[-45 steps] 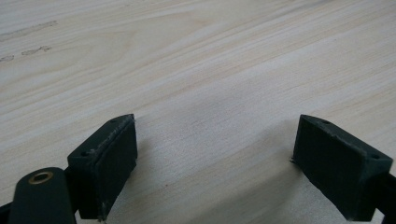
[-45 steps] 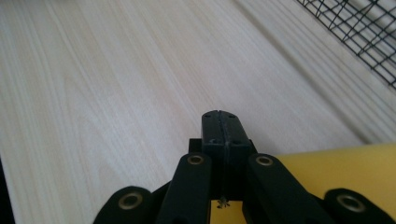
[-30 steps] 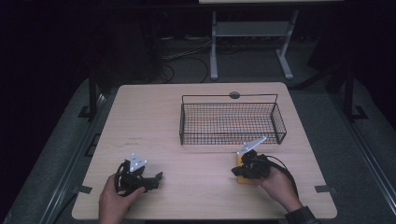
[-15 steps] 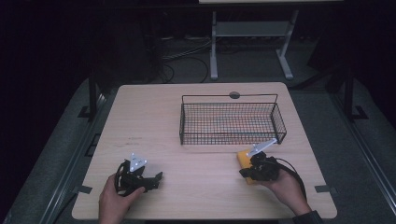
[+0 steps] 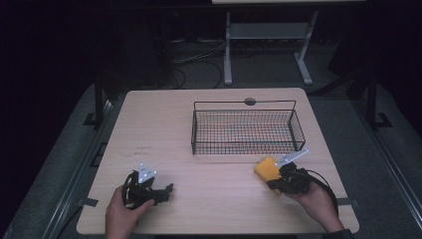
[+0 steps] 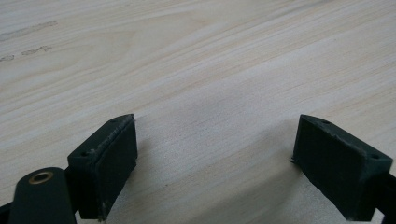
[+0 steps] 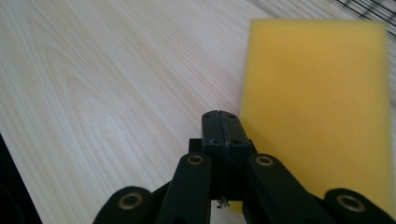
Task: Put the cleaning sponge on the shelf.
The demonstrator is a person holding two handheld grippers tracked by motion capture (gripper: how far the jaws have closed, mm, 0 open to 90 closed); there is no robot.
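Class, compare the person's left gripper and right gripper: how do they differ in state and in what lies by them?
The left gripper has its jaws wide apart over bare table; the right gripper has its jaws pressed shut on nothing. The left has nothing near it; the right sits beside a yellow sponge, near the wire basket. Both are black, hand-held and low over the table.

Black wire basket [image 5: 247, 130] at counter [image 5: 164, 124] far centre-right. Yellow sponge [image 5: 266, 169] just before basket's right end, touching right hand-held gripper [image 5: 276, 183]. Left hand-held gripper [image 5: 161, 191] near front-left edge.
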